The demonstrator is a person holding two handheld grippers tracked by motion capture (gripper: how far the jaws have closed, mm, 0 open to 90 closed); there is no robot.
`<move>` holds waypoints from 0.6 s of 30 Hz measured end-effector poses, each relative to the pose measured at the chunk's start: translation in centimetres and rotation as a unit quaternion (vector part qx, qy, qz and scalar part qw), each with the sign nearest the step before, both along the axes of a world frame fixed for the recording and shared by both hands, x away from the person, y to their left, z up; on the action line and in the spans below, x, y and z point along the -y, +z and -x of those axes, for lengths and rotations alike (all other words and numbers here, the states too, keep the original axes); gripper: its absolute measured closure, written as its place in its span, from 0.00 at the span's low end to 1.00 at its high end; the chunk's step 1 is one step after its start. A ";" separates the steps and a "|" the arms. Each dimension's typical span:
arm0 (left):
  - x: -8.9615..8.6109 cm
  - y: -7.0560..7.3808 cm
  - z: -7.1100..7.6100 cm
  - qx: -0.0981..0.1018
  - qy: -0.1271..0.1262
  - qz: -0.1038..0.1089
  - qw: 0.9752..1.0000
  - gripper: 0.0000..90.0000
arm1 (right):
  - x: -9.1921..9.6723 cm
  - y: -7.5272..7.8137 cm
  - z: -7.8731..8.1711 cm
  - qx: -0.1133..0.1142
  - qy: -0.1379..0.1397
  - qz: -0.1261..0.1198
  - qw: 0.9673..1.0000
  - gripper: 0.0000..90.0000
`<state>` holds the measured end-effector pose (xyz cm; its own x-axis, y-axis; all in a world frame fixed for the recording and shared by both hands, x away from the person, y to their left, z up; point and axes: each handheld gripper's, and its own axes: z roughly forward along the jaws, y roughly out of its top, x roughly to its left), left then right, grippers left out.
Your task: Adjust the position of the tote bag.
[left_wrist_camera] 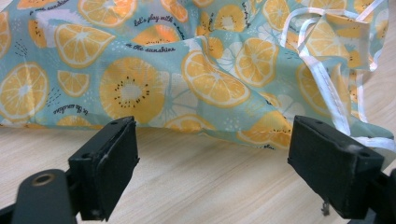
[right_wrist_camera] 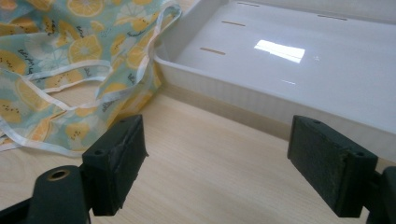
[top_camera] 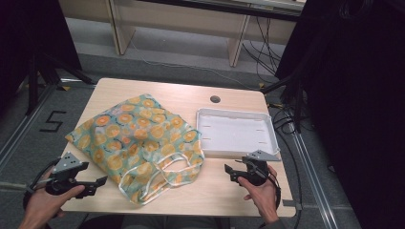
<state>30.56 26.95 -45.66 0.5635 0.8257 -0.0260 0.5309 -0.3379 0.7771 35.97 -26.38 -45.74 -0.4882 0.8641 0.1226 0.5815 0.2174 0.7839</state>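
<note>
A soft cloth bag (top_camera: 136, 143), printed with orange and lemon slices on pale blue-green and edged in white tape, is spread flat and slightly rumpled on a light wood-grain table (top_camera: 210, 191). Its looped white-trimmed handles (top_camera: 162, 179) are turned toward the near edge. Just right of the bag, with one corner of the cloth touching its wall, a shallow rectangular white plastic tray (top_camera: 237, 131) with a glossy floor is set. The left gripper (top_camera: 98, 183) is held near the bag's near-left edge, its black padded jaws spread wide with nothing between them. The right gripper (top_camera: 229, 169) is held right of the bag's handles, just before the tray's near wall, jaws likewise spread and empty. Dark cables (top_camera: 267, 57) are seen on the floor beyond the table.
</note>
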 end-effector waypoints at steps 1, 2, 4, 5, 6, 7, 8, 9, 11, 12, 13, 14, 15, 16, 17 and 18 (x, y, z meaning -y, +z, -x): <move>0.0 0.0 0.0 0.000 0.000 0.000 1.000 0.17 | 0.0 0.0 0.0 0.000 0.000 0.000 1.000 0.22; 0.1 -0.1 0.1 -0.005 0.010 0.011 1.000 0.17 | 0.0 0.0 0.0 0.002 0.000 -0.004 1.000 0.22; -0.1 -0.1 0.0 -0.002 0.001 0.001 1.000 0.17 | 0.0 0.0 0.0 -0.003 -0.002 -0.008 1.000 0.22; -0.1 -0.1 0.0 -0.002 0.002 0.004 1.000 0.17 | 0.0 0.0 -0.1 0.001 -0.003 -0.006 1.000 0.22; -0.1 -0.1 0.1 -0.004 0.008 0.004 1.000 0.17 | 0.0 0.0 -0.2 -0.005 -0.002 -0.012 1.000 0.23; -0.1 -0.1 0.1 -0.004 0.008 0.004 1.000 0.17 | 0.0 0.0 -0.2 -0.005 -0.002 -0.012 1.000 0.23; -0.1 0.0 0.0 -0.003 0.009 -0.001 1.000 0.17 | 0.0 0.0 -0.2 -0.003 -0.001 -0.011 1.000 0.24; -0.1 0.0 0.0 -0.002 0.012 0.004 1.000 0.17 | 0.0 0.0 -0.3 -0.001 0.000 -0.005 1.000 0.24; -0.2 -0.1 0.0 -0.003 0.010 0.004 1.000 0.17 | -0.1 0.0 -0.4 0.001 0.004 -0.002 1.000 0.24; -0.1 -0.1 0.0 -0.005 0.019 0.011 1.000 0.17 | -0.2 0.0 -0.4 -0.003 0.004 -0.006 1.000 0.24; -0.3 0.0 0.0 -0.007 0.011 -0.001 1.000 0.17 | -0.2 0.0 -0.6 0.002 0.007 -0.003 1.000 0.24; -0.3 0.0 -0.1 -0.004 0.012 -0.002 1.000 0.17 | -0.4 0.1 -0.9 -0.003 0.008 -0.007 1.000 0.24; -0.3 0.0 -0.1 -0.004 0.011 -0.002 1.000 0.17 | -0.4 0.1 -0.9 -0.003 0.008 -0.007 1.000 0.24; -0.2 -0.1 -0.1 -0.003 0.019 0.007 1.000 0.17 | -0.7 0.1 -1.5 0.008 0.013 -0.009 1.000 0.24; -0.3 -0.1 -0.2 -0.005 0.017 0.003 1.000 0.17 | -0.7 0.1 -1.5 0.008 0.013 -0.009 1.000 0.24; -0.3 -0.1 -0.2 -0.001 0.016 0.000 1.000 0.17 | -1.0 0.2 -1.8 0.010 0.016 -0.016 1.000 0.24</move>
